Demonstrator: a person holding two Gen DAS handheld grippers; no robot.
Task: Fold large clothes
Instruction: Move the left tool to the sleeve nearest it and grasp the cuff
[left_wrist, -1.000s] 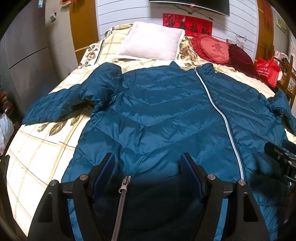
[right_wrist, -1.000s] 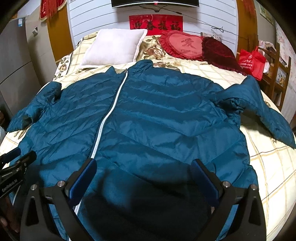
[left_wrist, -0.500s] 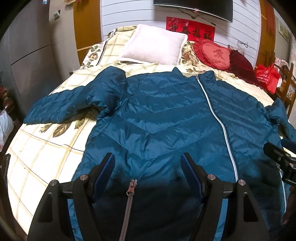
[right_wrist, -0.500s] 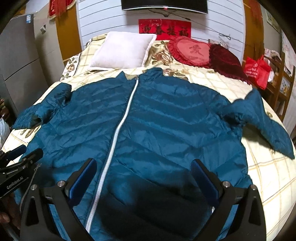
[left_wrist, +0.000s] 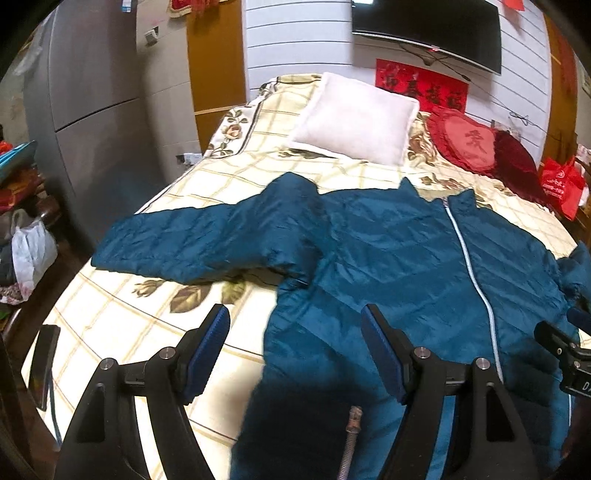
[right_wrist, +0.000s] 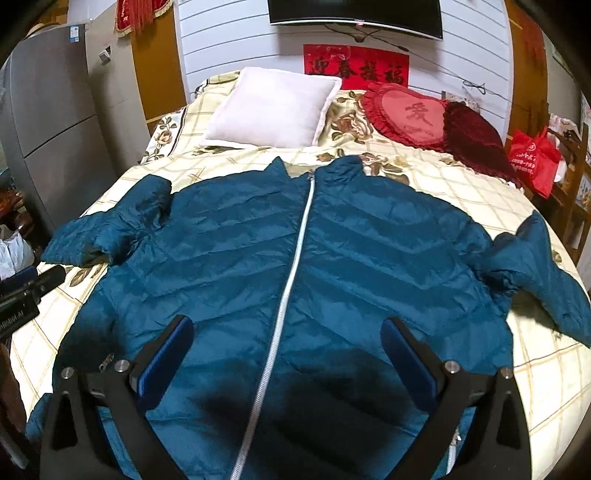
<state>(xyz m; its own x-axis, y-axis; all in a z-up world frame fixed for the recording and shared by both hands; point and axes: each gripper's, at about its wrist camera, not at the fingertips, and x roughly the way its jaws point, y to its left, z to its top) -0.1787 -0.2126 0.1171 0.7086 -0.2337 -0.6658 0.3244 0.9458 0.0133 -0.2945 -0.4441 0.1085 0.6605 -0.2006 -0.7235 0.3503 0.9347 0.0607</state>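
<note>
Teal jacket (right_wrist: 295, 258) hem hidden behind fingers (right_wrist: 166, 354).

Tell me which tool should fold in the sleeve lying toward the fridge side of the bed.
Left. The left tool hangs open just below that sleeve, while the right tool is centred over the jacket's zipper, farther away.

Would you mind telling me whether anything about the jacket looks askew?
The jacket lies flat and zipped, but its sleeve on the picture's left bunches at the shoulder. Both claws are open above the hem.
</note>
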